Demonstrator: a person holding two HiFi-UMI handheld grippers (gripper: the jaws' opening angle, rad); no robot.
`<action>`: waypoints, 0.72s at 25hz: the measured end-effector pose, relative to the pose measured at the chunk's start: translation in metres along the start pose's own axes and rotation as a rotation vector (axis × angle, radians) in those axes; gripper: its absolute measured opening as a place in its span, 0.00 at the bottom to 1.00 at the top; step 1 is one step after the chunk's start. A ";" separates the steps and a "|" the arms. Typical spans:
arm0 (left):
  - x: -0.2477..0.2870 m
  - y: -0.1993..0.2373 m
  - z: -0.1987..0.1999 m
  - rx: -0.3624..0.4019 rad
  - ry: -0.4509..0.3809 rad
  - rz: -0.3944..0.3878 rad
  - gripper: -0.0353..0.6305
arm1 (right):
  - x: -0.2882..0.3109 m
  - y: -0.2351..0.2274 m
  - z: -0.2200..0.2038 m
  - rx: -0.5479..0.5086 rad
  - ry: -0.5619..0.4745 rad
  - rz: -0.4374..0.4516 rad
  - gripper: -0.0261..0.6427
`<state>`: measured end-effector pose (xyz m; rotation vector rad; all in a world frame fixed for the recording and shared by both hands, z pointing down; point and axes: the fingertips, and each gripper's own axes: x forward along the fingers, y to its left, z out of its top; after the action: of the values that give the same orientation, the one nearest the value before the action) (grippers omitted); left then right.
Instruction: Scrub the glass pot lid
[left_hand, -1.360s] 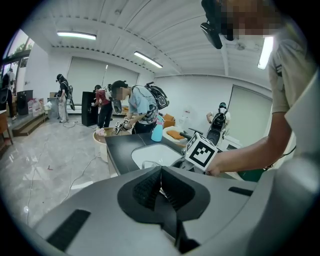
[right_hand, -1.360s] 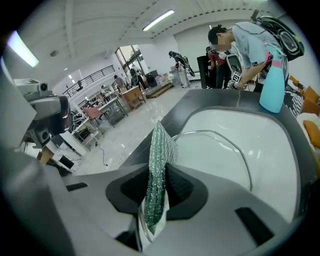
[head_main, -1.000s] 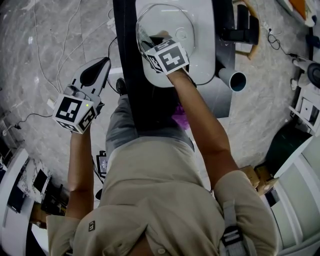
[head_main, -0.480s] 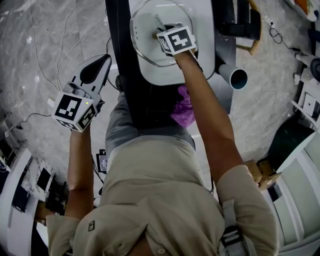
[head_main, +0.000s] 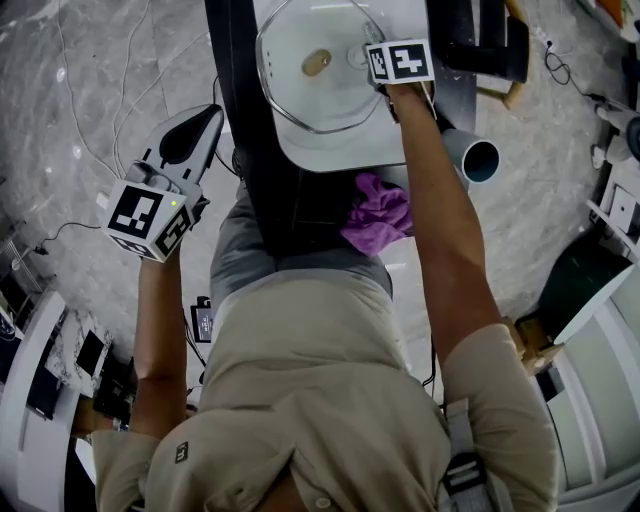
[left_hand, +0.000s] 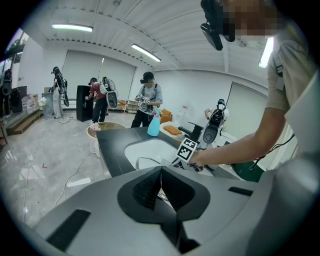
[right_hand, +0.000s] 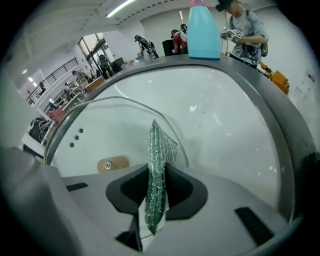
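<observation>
The glass pot lid, metal-rimmed with a tan knob, lies in the white sink. My right gripper is at the lid's right edge, shut on a green glittery scrub pad. In the right gripper view the pad stands upright between the jaws, with the lid's rim arcing ahead and the knob to the left. My left gripper hangs over the floor, left of the black counter, well away from the lid. Its jaws are shut with nothing between them.
A purple cloth lies at the counter's near edge by the person's waist. A blue spray bottle stands behind the sink. A black tap and a grey pipe end are to the right. Several people stand at the far side of the room.
My right gripper has swept with the pad from the lid's middle to its right edge, uncovering the knob. The left gripper has stayed where it was.
</observation>
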<state>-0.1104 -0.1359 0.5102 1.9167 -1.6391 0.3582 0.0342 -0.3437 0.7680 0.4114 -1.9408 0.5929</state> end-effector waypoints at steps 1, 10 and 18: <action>0.000 0.000 0.002 0.003 -0.002 0.002 0.08 | 0.000 0.000 0.001 -0.006 0.000 -0.005 0.15; -0.012 0.008 0.005 0.009 -0.018 0.029 0.08 | 0.007 0.005 0.011 0.031 -0.019 -0.004 0.16; -0.030 0.012 -0.004 0.000 -0.029 0.039 0.08 | 0.010 0.055 0.047 -0.048 -0.079 0.052 0.16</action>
<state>-0.1272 -0.1101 0.4995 1.8999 -1.6974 0.3473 -0.0342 -0.3257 0.7482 0.3595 -2.0422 0.5694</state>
